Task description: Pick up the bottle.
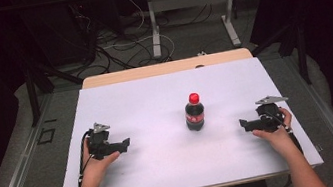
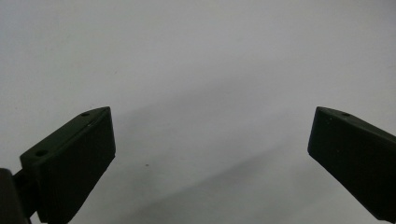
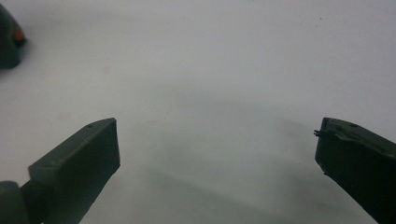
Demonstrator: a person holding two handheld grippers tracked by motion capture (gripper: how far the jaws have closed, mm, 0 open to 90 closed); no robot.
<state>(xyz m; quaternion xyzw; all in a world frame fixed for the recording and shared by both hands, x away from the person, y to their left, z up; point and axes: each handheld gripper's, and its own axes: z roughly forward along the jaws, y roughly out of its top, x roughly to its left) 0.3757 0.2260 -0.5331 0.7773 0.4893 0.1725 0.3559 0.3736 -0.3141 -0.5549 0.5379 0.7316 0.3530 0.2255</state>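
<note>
A small dark cola bottle [image 1: 194, 113] with a red cap and red label stands upright near the middle of the white table top [image 1: 155, 100]. My left gripper [image 1: 126, 143] rests on the table at the left, well apart from the bottle, jaws pointing toward it. In the left gripper view its jaws stand wide apart over bare white surface, so the left gripper [image 2: 212, 126] is open and empty. My right gripper [image 1: 242, 124] lies at the right, also pointing inward. It [image 3: 217, 133] is open with nothing between its jaws. The bottle's base [image 3: 9, 42] shows at that view's top left corner.
The white sheet covers a wooden table whose far edge [image 1: 165, 67] shows behind. Beyond it on the floor lie cables [image 1: 116, 45] and the legs of another table [image 1: 154, 29]. Dark curtains stand on both sides.
</note>
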